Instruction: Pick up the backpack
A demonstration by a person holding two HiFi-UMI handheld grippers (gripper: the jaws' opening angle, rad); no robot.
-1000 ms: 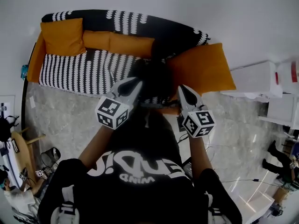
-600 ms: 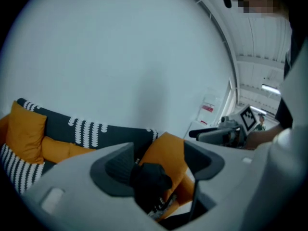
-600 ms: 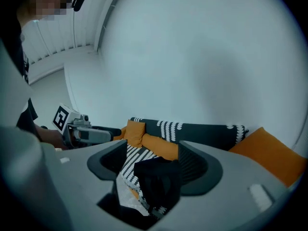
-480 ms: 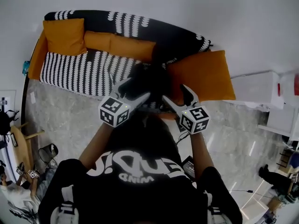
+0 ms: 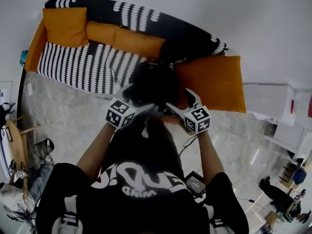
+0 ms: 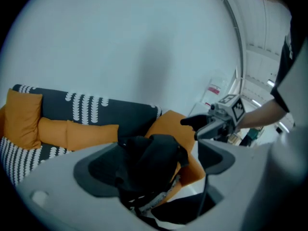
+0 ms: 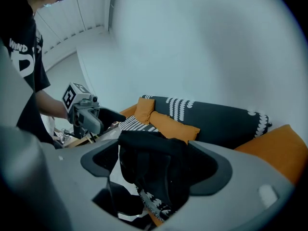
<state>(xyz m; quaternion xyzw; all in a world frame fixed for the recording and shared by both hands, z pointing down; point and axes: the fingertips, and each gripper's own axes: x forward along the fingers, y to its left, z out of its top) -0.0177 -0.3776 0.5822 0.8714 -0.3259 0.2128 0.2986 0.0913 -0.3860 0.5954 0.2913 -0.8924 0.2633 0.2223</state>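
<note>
A black backpack (image 5: 153, 82) slumps on the front edge of a black-and-white patterned sofa (image 5: 83, 65), leaning against a big orange cushion (image 5: 209, 82). My left gripper (image 5: 138, 98) is at the backpack's near left side and my right gripper (image 5: 181, 102) at its near right side. The jaws of both have just been opening and stand wide. In the left gripper view the backpack (image 6: 151, 165) shows in the gap between the jaws, and likewise in the right gripper view the backpack (image 7: 154, 172); no pad presses on it. Its lower part is hidden by the jaws.
Orange cushions (image 5: 66, 26) line the sofa's back. A white cabinet (image 5: 273, 101) stands at the right and a wooden table (image 5: 14, 145) at the left. A cable and a small device (image 5: 195, 182) lie on the grey floor by my feet.
Both grippers have come down and forward to the backpack. Their jaws, shut a second ago, now stand wide apart.
</note>
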